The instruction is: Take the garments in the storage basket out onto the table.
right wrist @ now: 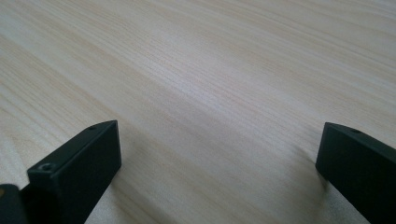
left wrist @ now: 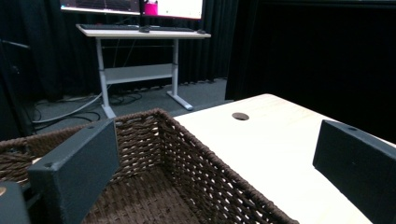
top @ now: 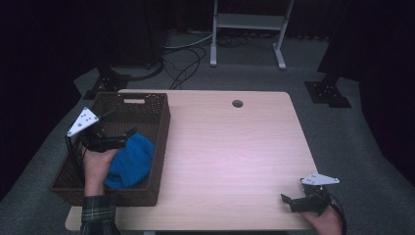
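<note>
I hold my left gripper (top: 128, 133) above the woven basket (top: 161, 147) that sits along the desk's (top: 235, 147) left edge, its near end close to the near left corner. Its jaws stand wide apart with nothing between them; in the left gripper view they straddle the basket's right wall (left wrist: 205, 163), one over the basket's brown floor, the other over bare wood. The blue cloth (top: 132, 161) lies bunched in the near half of the basket, pressed against the right wall, just below and beside my left gripper. I judge the cloth is resting on its own there, since the spread jaws grasp none of it.

The bundle is a rounded lump, slightly longer than wide; its long axis runs roughly from the near edge toward the far edge, along the basket's own length, tilting a little toward the right wall at its far end.

My right gripper (top: 288, 199) sits low near the desk's near right corner, well apart from the basket. Its jaws are also spread, empty, over plain wood, probably parked there to keep clear of the work.
</note>
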The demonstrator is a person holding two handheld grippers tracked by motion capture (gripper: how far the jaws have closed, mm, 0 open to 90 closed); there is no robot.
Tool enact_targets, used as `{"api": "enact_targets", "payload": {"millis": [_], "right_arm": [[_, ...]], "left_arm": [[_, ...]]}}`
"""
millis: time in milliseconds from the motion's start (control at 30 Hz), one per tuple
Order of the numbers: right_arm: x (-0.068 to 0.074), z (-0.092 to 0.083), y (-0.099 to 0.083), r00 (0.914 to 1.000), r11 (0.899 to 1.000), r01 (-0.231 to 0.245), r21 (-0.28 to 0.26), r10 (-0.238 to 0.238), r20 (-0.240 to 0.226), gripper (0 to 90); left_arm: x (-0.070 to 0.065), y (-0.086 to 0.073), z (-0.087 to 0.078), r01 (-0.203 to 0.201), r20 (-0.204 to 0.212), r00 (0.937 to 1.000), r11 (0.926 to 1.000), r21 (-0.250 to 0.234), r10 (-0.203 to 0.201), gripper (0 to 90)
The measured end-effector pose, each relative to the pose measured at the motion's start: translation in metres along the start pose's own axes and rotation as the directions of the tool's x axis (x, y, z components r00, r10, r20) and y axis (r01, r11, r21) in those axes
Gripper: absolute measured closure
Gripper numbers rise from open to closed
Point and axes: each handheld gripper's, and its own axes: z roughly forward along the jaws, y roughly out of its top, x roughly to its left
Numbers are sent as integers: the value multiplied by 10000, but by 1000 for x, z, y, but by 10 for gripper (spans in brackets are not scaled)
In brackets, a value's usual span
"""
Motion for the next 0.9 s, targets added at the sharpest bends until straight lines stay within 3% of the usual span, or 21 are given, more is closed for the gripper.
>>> {"api": "enact_targets", "payload": {"millis": [400, 900], "right_arm": [[0, 0, 0, 10000, 10000, 0, 1, 0, 1, 0], [0, 0, 0, 10000, 10000, 1, 1, -1, 1, 0]], "left_arm": [[8, -4, -6, 122, -262, 9996, 9999, 71, -120, 1], [16, -7, -9, 220, -730, 9972, 9983, 535, -180, 1]]}}
